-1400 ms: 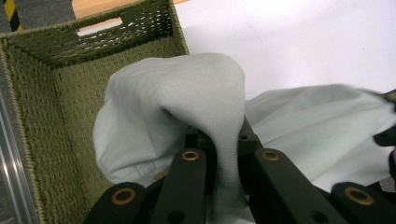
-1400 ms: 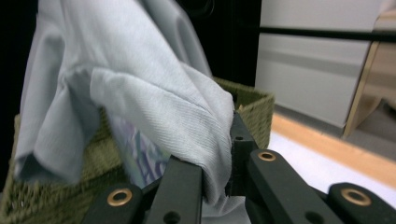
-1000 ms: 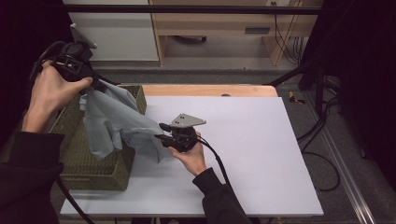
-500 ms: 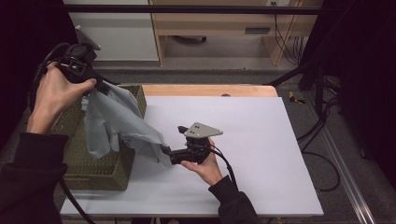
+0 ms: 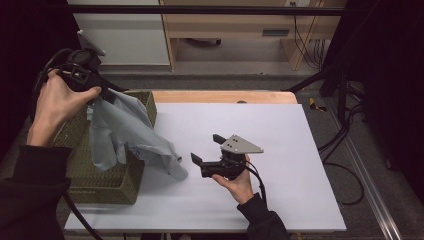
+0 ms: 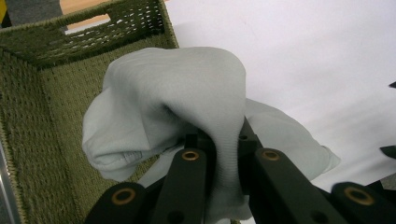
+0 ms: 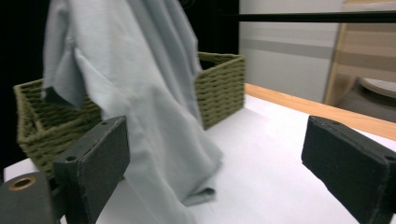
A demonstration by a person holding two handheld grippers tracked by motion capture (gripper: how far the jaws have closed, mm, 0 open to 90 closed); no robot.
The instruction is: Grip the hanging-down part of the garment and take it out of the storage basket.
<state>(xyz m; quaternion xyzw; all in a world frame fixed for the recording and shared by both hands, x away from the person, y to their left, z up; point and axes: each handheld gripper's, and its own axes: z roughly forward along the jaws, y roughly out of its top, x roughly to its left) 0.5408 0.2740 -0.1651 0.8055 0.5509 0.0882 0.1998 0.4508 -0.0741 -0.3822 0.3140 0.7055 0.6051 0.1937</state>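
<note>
Two grips needed: your left gripper (image 5: pixel 106 94) pinches the grey cloth (image 5: pixel 131 135) above the basket (image 5: pixel 107 177) at nine o'clock — bring the right gripper's (image 5: pixel 206 148) spread fingers onto its trailing hem on the surface.

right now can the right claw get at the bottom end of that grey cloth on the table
Probably yes. The right claw is open and faces the cloth, whose lower end lies on the white table just ahead of it. Nothing stands between them; the left claw holds the top above the basket.
</note>
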